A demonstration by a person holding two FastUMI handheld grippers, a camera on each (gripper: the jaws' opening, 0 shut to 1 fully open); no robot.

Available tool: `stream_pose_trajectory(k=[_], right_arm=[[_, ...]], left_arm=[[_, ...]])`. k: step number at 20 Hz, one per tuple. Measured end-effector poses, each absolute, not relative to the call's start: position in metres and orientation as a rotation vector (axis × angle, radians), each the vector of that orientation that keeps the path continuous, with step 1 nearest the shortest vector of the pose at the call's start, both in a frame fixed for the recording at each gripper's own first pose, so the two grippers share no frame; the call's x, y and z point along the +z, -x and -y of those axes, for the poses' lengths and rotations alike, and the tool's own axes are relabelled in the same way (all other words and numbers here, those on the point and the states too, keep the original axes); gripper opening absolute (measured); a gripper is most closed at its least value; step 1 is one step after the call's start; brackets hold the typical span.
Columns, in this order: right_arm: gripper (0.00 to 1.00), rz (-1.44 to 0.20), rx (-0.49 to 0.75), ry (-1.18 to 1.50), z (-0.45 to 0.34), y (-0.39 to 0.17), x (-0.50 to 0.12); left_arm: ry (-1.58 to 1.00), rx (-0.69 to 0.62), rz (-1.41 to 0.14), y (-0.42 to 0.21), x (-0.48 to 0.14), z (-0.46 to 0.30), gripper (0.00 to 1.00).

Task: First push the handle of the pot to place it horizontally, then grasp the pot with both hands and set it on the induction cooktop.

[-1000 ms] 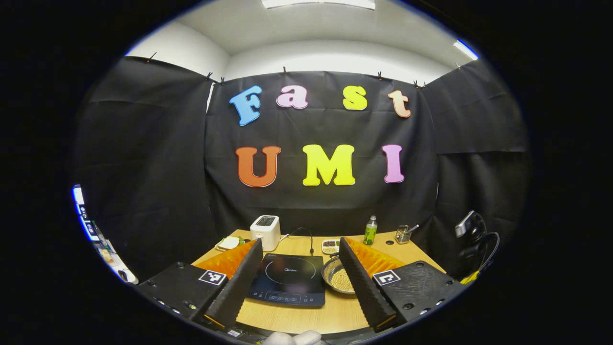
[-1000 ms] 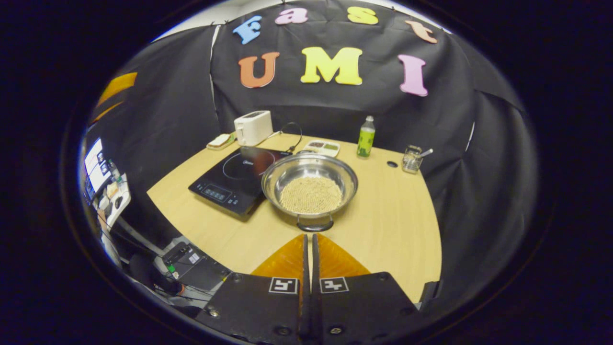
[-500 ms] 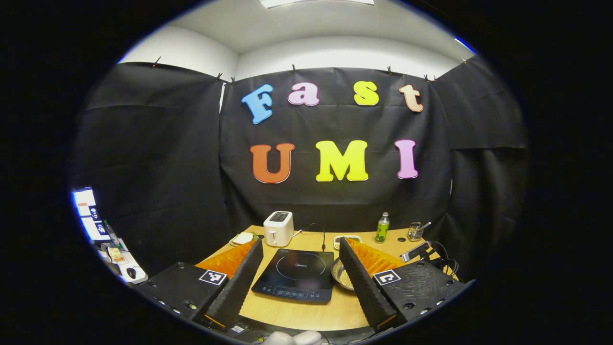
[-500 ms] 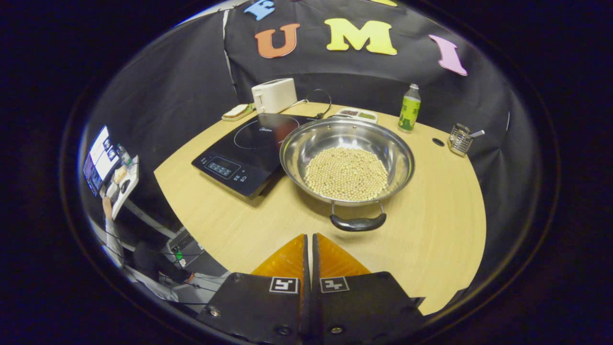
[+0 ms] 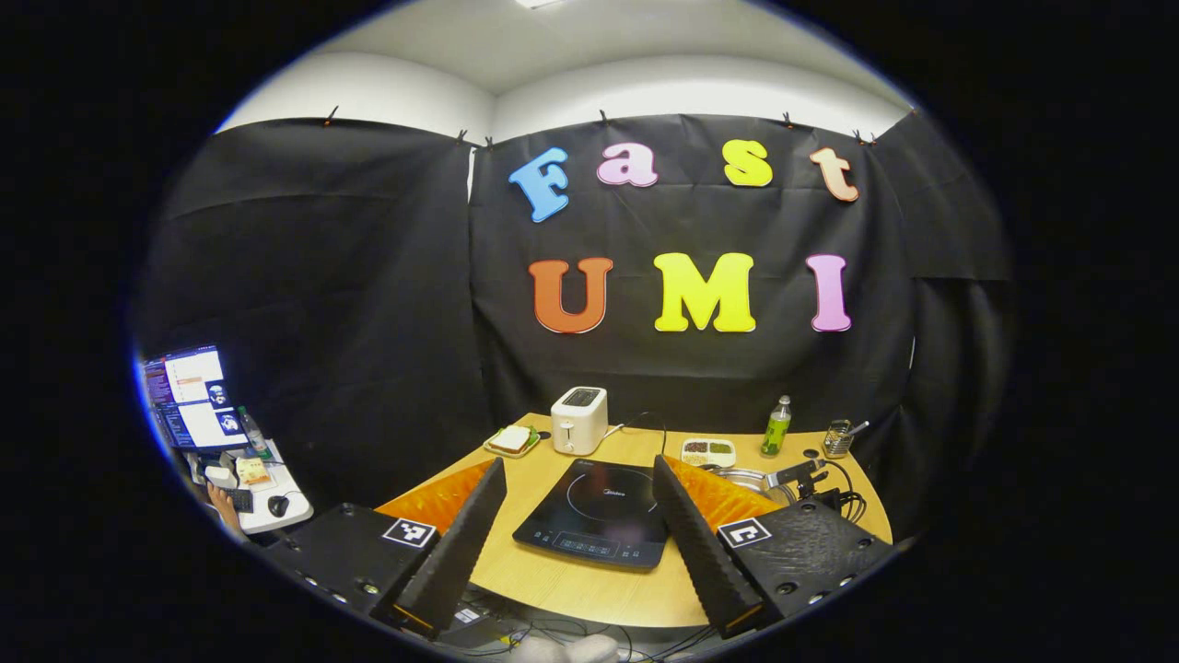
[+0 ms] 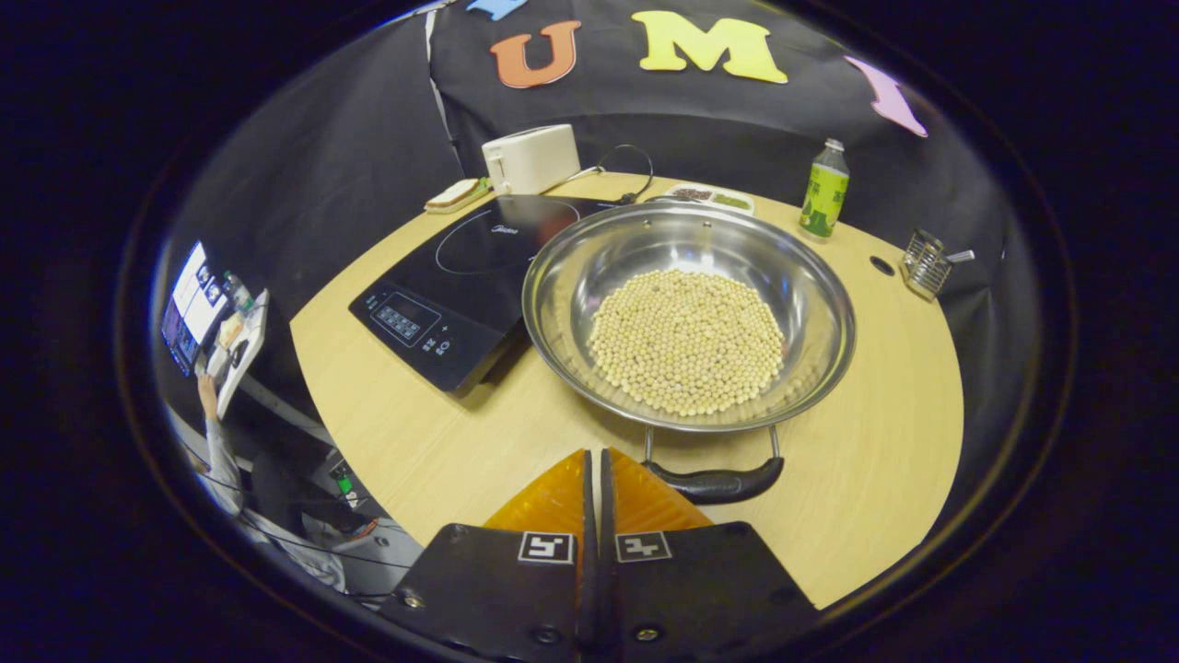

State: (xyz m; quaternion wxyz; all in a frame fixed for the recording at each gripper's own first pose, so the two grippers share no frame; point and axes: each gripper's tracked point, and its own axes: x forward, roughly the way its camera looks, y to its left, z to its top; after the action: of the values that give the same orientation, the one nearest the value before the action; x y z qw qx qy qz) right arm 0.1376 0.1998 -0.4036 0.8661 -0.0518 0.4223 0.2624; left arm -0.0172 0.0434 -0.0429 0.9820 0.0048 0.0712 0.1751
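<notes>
A steel pot (image 6: 686, 341) holding pale beans stands on the wooden table (image 6: 884, 460), to the right of the black induction cooktop (image 6: 461, 285). Its near black handle (image 6: 714, 483) points towards me and lies just right of my right gripper (image 6: 594, 453), which is shut with nothing between its fingers. In the left gripper view, my left gripper (image 5: 578, 462) is open and held above the table's near edge, with the cooktop (image 5: 599, 516) between its fingers. The pot's rim (image 5: 741, 477) peeks out behind the right finger, next to the other gripper (image 5: 797, 473).
At the table's back stand a white toaster (image 6: 531, 158), a plate with a sandwich (image 6: 454, 194), a small food tray (image 6: 709, 195), a green bottle (image 6: 824, 201) and a wire holder (image 6: 924, 262). A desk with a monitor (image 5: 189, 396) stands off to the left.
My right gripper has moved forward and down towards the pot, so the near handle now lies close beside its tips. The left gripper view has shifted, with the table sliding right. Both jaws are unchanged.
</notes>
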Motion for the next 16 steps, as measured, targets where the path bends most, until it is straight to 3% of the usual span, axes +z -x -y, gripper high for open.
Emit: stream_pose_trajectory(k=[2, 3, 4, 16], right_arm=[[0.04, -0.899, 0.57, 0.091, -0.199, -0.137, -0.405], [0.02, -0.903, 0.578, 0.09, -0.198, -0.137, -0.406], [0.01, -0.894, 0.587, 0.089, -0.197, -0.138, -0.405], [0.01, -0.914, 0.611, 0.122, -0.153, -0.149, -0.409]], left_arm=[[-0.007, 0.367, -0.143, 0.014, -0.042, -0.042, 0.95], [-0.005, 0.372, -0.141, 0.013, -0.041, -0.04, 0.84], [-0.004, 0.376, -0.139, 0.012, -0.04, -0.038, 0.95], [0.014, 0.4, -0.131, -0.007, -0.04, -0.012, 0.95]])
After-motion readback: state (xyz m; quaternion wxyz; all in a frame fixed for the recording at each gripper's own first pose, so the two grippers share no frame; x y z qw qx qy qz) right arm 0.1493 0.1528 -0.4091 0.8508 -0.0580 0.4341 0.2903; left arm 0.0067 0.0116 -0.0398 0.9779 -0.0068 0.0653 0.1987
